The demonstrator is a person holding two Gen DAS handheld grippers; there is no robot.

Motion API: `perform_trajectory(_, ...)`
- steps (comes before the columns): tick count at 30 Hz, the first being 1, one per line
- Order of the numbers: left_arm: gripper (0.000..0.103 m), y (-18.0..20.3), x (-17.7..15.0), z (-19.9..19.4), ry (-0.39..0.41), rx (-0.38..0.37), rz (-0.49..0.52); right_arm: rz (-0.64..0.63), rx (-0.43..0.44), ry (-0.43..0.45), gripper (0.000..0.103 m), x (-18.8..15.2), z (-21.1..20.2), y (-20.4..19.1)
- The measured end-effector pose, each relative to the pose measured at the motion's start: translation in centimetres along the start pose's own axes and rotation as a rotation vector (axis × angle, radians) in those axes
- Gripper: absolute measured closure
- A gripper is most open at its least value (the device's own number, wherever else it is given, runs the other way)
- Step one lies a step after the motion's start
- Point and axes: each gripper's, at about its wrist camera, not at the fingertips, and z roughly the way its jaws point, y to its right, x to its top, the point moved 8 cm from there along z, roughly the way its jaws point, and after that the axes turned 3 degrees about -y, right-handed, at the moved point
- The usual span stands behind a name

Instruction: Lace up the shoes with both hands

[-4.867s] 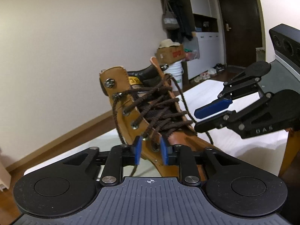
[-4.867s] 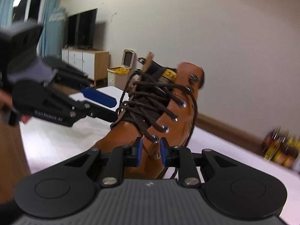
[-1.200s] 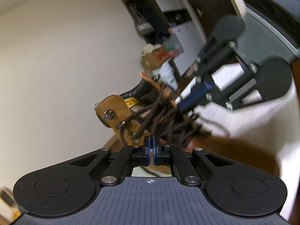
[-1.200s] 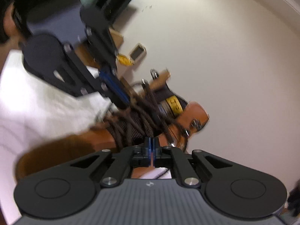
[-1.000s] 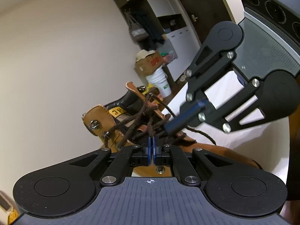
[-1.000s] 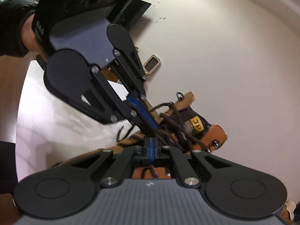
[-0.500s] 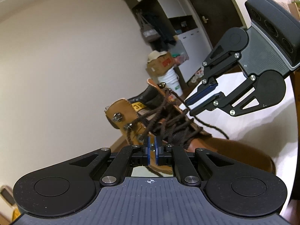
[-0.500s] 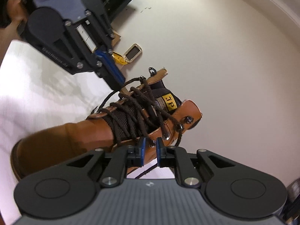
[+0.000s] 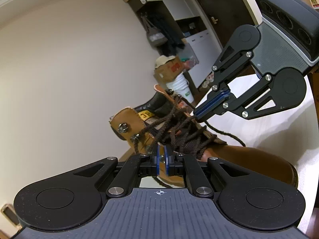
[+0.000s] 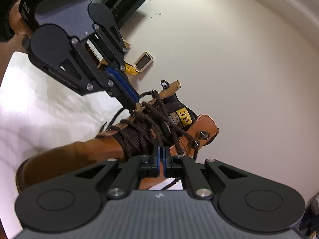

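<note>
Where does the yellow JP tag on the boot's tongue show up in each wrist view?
Left wrist view: the JP tag sits left of centre, just above the near tan collar flap.
Right wrist view: the tag is right of centre, upper-left of the collar flap.
Shared landmark: the brown laces crossing the boot.

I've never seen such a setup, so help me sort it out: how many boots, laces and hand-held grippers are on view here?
Brown leather boot: 1
Dark brown lace: 1
Grippers: 2, the left gripper and the right gripper
Total: 4
</note>
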Motion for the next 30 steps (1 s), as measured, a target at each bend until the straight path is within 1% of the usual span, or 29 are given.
perform_trajectory(2,0.093,-0.2,0.1,0.1,0.0,0.013,0.008,0.007,0.001,0.014,0.095,0.1,-0.4,0.0)
perform_trajectory(4,0.088,-0.2,0.2,0.3,-0.003,0.02,0.031,0.02,0.007,0.033,0.089,0.3,-1.0,0.1)
perform_trajectory(6,0.087,-0.1,0.2,0.6,-0.007,0.024,0.051,0.034,-0.006,0.035,0.089,0.2,-0.9,0.5)
perform_trajectory(9,0.086,0.1,0.2,1.1,-0.014,0.033,0.078,0.051,-0.033,0.008,0.089,-0.1,-0.1,1.4)
perform_trajectory(13,0.085,0.2,0.2,1.3,-0.01,0.041,0.093,0.051,-0.038,0.005,0.089,0.0,0.5,1.9)
perform_trajectory(16,0.085,0.2,0.2,1.5,-0.01,0.038,0.098,0.003,-0.045,0.007,0.09,0.4,0.9,1.7)
perform_trajectory(19,0.083,0.1,0.2,1.6,-0.014,0.038,0.109,-0.071,-0.056,0.004,0.09,0.7,1.3,1.2)
perform_trajectory(22,0.084,0.0,0.3,1.8,-0.018,0.033,0.116,-0.106,-0.051,-0.009,0.09,0.9,1.6,1.1)
perform_trajectory(24,0.085,0.3,0.4,1.9,-0.024,0.04,0.146,-0.099,-0.033,-0.016,0.09,1.0,1.7,1.3)
perform_trajectory(25,0.086,0.5,0.5,1.9,-0.027,0.044,0.161,-0.101,-0.026,-0.02,0.092,1.0,1.8,1.2)
perform_trajectory(27,0.087,0.7,0.5,1.9,-0.031,0.045,0.177,-0.108,-0.024,-0.024,0.092,1.1,1.9,1.1)
perform_trajectory(29,0.091,0.8,0.5,2.0,-0.035,0.045,0.194,-0.114,-0.024,-0.025,0.092,1.1,2.0,1.0)
perform_trajectory(30,0.094,1.0,0.6,2.2,-0.043,0.033,0.202,-0.111,-0.023,-0.026,0.093,1.1,1.9,0.9)
